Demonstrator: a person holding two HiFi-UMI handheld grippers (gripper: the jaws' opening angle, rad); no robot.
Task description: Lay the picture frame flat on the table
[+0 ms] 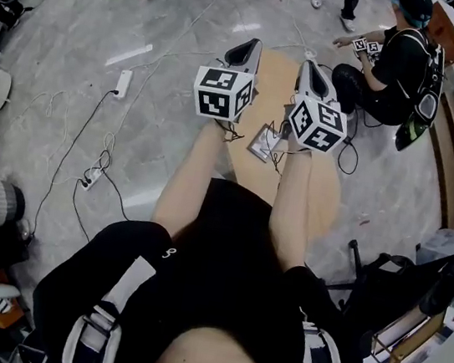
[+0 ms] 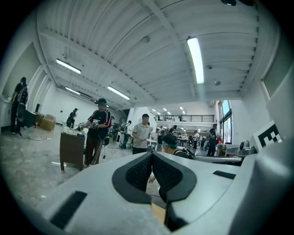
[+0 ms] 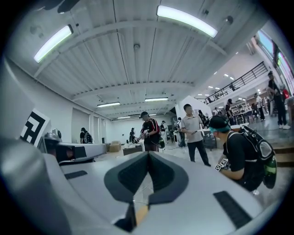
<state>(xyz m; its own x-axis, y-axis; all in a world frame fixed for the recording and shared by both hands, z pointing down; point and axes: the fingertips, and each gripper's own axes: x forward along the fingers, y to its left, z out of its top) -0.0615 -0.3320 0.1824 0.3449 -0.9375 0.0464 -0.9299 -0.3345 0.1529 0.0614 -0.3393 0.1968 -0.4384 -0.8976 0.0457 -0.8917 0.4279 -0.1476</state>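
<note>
The picture frame (image 1: 264, 142) sat on the round wooden table (image 1: 326, 195), near the table's middle. From the head view it could not be told whether it already lay fully flat or was still propped a little. On that reading, the step would go best by bringing one hand-held gripper down toward the table and opening its jaws before it reached the frame. It should then take the frame by an edge rather than across its face, and ease it over so the back met the table evenly, without a slap. The left hand-held gripper (image 1: 248, 49) and the right hand-held gripper (image 1: 310, 66) both hovered above the table, pointing out over its far edge toward the room. Each had its jaws clenched tip to tip, with nothing between them and touching nothing.
</note>
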